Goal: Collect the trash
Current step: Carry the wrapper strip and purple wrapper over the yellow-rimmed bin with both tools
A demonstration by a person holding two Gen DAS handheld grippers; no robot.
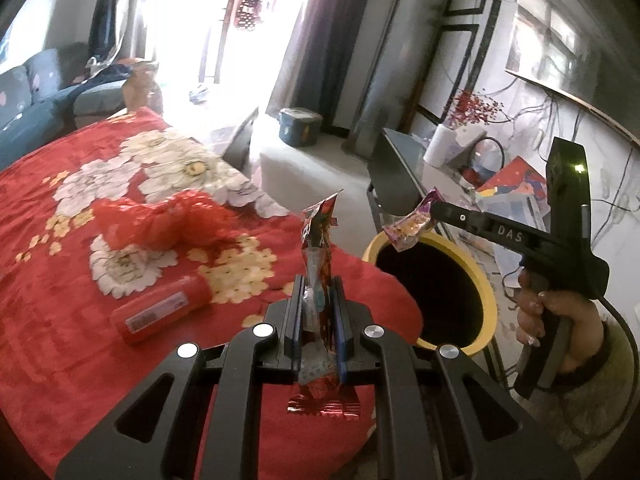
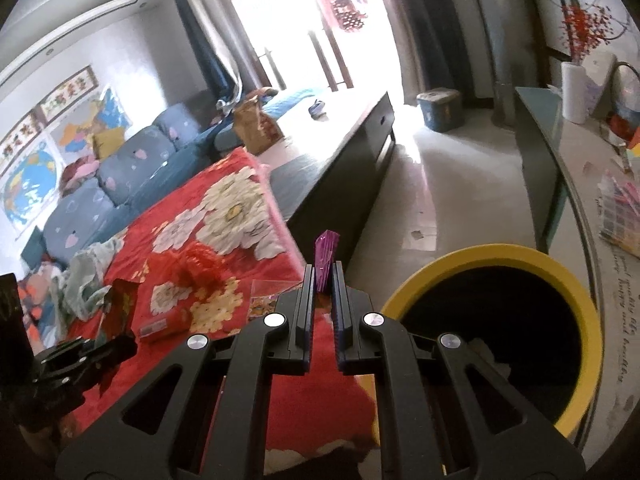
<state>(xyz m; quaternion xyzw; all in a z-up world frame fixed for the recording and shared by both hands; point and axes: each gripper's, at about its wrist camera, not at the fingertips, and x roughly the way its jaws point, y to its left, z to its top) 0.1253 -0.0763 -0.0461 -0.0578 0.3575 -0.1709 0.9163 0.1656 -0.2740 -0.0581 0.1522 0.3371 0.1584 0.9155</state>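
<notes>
Gripping a red foil snack wrapper (image 1: 318, 264) upright between the closed pads of the left gripper (image 1: 319, 300), its crimped lower end hanging below the fingers and its torn top leaning toward one o'clock. Pinching a small purple candy wrapper (image 1: 410, 226) in the closed tips of the right gripper (image 1: 432, 210), over the twelve o'clock edge of the yellow-rimmed bin (image 1: 490, 304) in the left wrist view. Showing only a purple sliver of that candy wrapper (image 2: 326, 260) sticking up between the pads of the right gripper (image 2: 323, 280) in its own camera, with the bin (image 2: 588, 320) at four o'clock, its dark mouth wide open and some pale scrap lying inside. Wrapping a hand (image 1: 556, 312) around the right gripper's handle at three o'clock. Lying on the red flowered blanket (image 1: 48, 240): a crumpled red plastic bag (image 1: 160, 220) at ten o'clock from the left pads and a red tube-shaped packet (image 1: 160, 308) at nine o'clock. Resting flat on the blanket at ten o'clock from the right pads, a clear wrapper (image 2: 266, 300). Holding both wrappers clear of the blanket.
</notes>
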